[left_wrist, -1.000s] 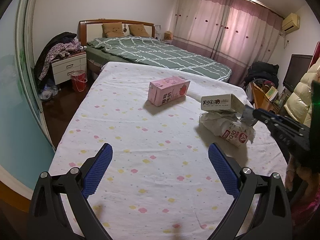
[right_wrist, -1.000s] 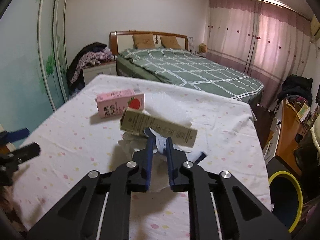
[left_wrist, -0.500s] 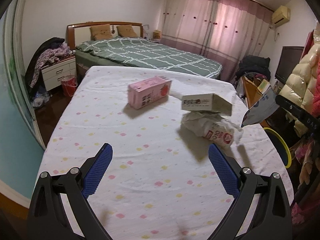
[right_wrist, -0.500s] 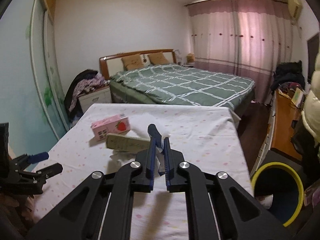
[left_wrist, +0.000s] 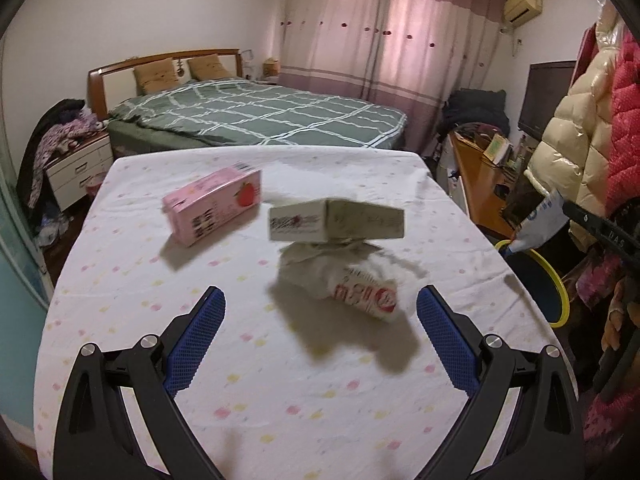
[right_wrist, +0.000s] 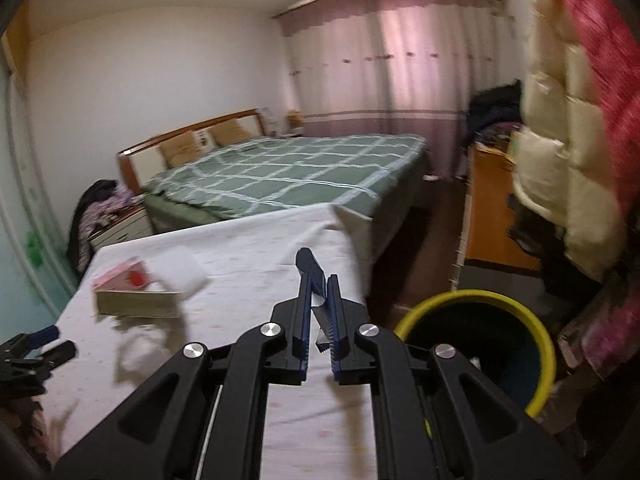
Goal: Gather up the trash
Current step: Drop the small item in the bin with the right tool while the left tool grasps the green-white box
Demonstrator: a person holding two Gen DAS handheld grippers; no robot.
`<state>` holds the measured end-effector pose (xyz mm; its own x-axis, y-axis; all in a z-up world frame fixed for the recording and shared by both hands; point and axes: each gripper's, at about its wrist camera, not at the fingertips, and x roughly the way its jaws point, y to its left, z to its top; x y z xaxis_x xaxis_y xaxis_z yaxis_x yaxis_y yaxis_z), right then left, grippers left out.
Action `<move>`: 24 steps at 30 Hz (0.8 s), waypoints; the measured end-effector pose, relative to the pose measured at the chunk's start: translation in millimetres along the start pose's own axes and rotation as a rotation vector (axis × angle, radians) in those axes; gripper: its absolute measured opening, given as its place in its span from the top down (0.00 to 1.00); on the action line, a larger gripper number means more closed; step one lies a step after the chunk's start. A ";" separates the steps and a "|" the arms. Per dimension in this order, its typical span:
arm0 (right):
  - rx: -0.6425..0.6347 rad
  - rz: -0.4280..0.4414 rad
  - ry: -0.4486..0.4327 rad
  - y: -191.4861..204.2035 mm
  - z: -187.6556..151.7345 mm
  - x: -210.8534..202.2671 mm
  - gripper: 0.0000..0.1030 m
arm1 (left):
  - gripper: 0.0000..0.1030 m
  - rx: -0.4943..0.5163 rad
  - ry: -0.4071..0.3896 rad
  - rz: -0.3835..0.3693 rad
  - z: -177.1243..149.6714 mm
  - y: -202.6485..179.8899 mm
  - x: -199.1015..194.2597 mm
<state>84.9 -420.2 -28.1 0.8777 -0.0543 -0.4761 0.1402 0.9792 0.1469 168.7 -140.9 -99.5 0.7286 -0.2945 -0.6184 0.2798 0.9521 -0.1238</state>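
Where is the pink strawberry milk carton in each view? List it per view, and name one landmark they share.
Left wrist view: the pink strawberry milk carton lies left of centre on the dotted tablecloth, left of the beige box.
Right wrist view: the carton is at the left, blurred, just behind the same beige box.
Shared landmark: the green plaid bed behind the table.

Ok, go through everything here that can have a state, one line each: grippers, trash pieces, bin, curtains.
Left gripper: open, empty.
Right gripper: shut on a flat wrapper.
Pink carton: lying on its side.
Beige box: resting on the crumpled white bag.
Yellow-rimmed bin: upright, open-topped.
Curtains: drawn closed.
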 end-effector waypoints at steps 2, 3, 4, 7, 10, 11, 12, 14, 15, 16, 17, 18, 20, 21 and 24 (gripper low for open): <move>0.029 -0.048 0.013 -19.9 -2.2 5.5 0.93 | 0.08 0.002 0.000 -0.008 7.0 -1.0 6.6; 0.041 -0.067 0.019 -27.9 -3.3 8.0 0.93 | 0.08 0.003 -0.001 -0.015 11.2 -1.2 10.3; 0.054 -0.089 0.026 -36.5 -4.8 11.1 0.93 | 0.08 0.005 -0.002 -0.022 15.2 -0.2 13.4; 0.085 -0.144 0.054 -57.5 -9.2 22.9 0.93 | 0.08 0.014 0.003 -0.032 27.7 4.2 27.2; 0.097 -0.206 0.083 -71.7 -14.2 37.2 0.92 | 0.08 0.007 0.032 -0.039 37.5 12.4 44.1; 0.100 -0.219 0.091 -75.0 -16.0 41.6 0.92 | 0.08 0.002 0.041 -0.043 39.8 14.8 50.2; 0.106 -0.233 0.102 -78.7 -17.9 46.7 0.90 | 0.08 0.001 0.047 -0.043 40.8 16.4 54.6; 0.112 -0.267 0.125 -83.4 -22.0 55.9 0.89 | 0.08 0.013 0.052 -0.044 42.3 17.1 62.3; 0.117 -0.272 0.132 -86.0 -23.9 58.9 0.87 | 0.08 0.022 0.052 -0.043 43.5 16.5 65.7; 0.124 -0.274 0.140 -88.1 -25.7 62.1 0.86 | 0.08 0.030 0.053 -0.043 44.7 15.9 69.3; 0.127 -0.278 0.147 -90.4 -27.9 65.3 0.86 | 0.08 0.034 0.055 -0.045 45.6 15.8 72.2; 0.128 -0.280 0.152 -91.1 -29.3 67.2 0.86 | 0.08 0.035 0.057 -0.052 46.8 15.2 75.1; 0.131 -0.282 0.161 -92.2 -31.5 70.2 0.86 | 0.08 0.039 0.059 -0.069 47.5 12.6 78.4; 0.130 -0.284 0.164 -91.2 -32.1 70.7 0.86 | 0.08 0.046 0.058 -0.074 48.4 10.7 80.3; 0.133 -0.284 0.166 -91.6 -32.7 72.0 0.84 | 0.08 0.066 0.062 -0.087 49.6 4.3 83.5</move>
<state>120.3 -507.4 -104.2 0.7102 -0.2777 -0.6470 0.4361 0.8949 0.0946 261.7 -165.5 -113.2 0.6602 -0.3681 -0.6547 0.3822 0.9150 -0.1290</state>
